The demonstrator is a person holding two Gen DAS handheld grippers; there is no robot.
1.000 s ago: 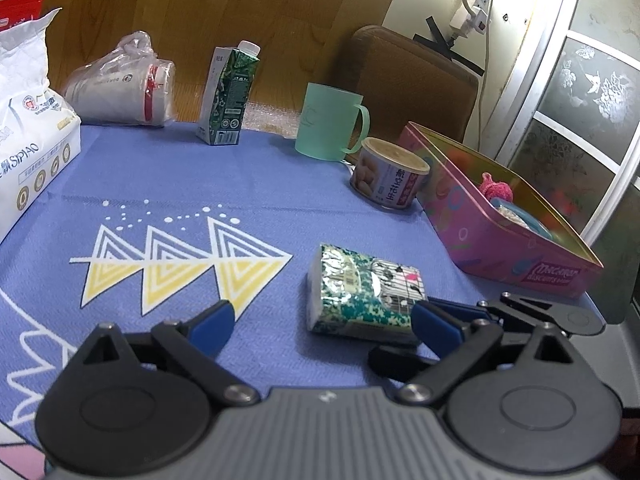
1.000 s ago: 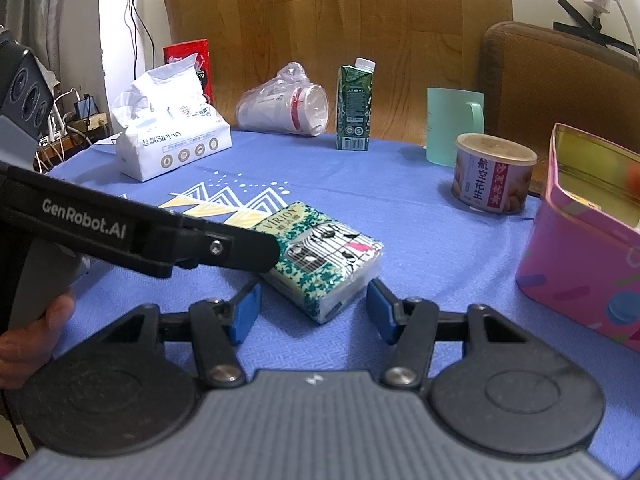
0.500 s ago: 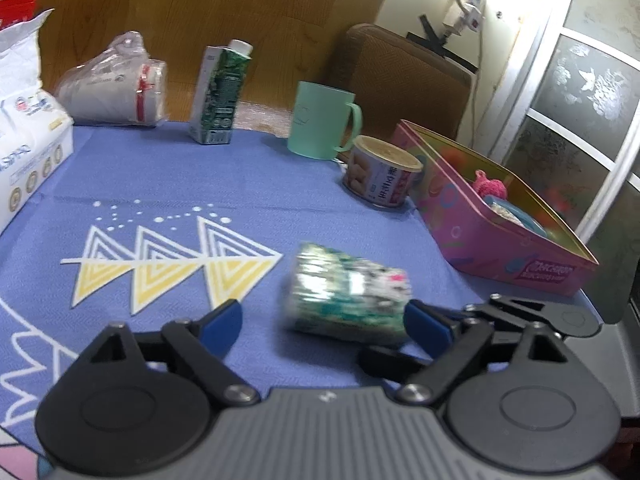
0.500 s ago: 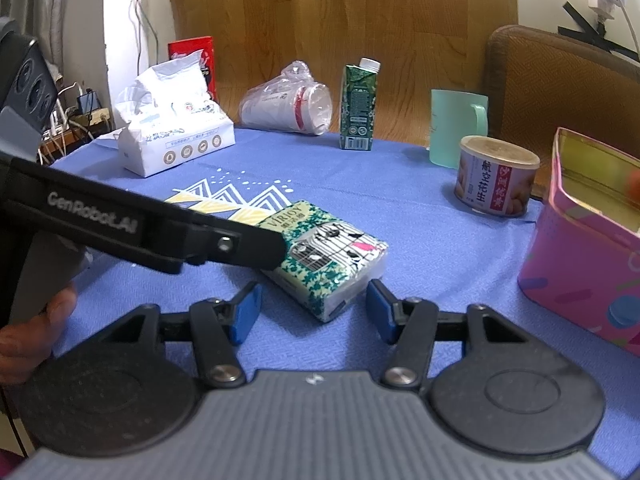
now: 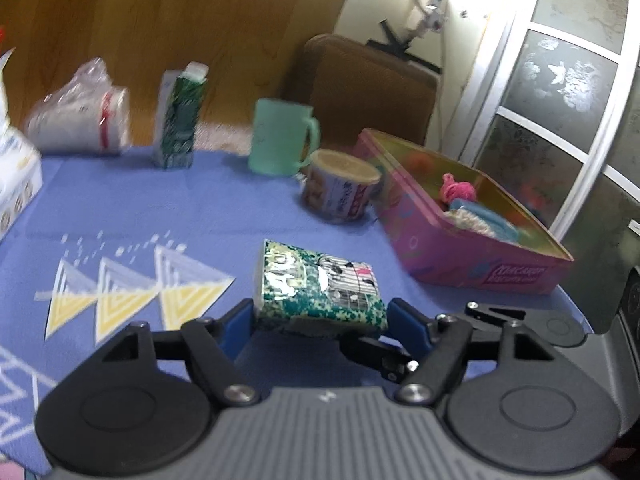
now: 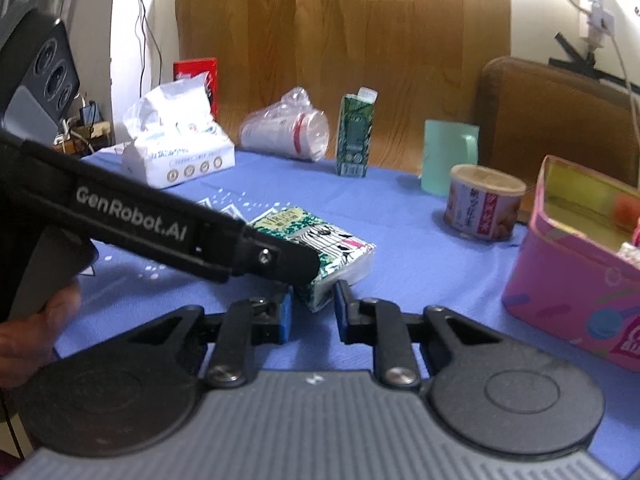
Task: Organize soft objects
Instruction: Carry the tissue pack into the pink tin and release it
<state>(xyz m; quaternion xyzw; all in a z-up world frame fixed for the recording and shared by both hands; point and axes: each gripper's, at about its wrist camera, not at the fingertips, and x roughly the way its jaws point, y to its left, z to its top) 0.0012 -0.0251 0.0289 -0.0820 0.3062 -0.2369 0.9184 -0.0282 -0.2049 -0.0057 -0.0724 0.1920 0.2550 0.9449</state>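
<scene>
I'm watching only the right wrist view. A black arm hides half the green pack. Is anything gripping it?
Observer: Yes. The left gripper has just been closing, and its blue pads now press the pack on both sides.
Operator: What's inside the pink tin?
Observer: In the tin, a pink woolly ball lies beside something blue.
Operator: And to the right of the tin?
Observer: A frosted glass door with white bars.
</scene>
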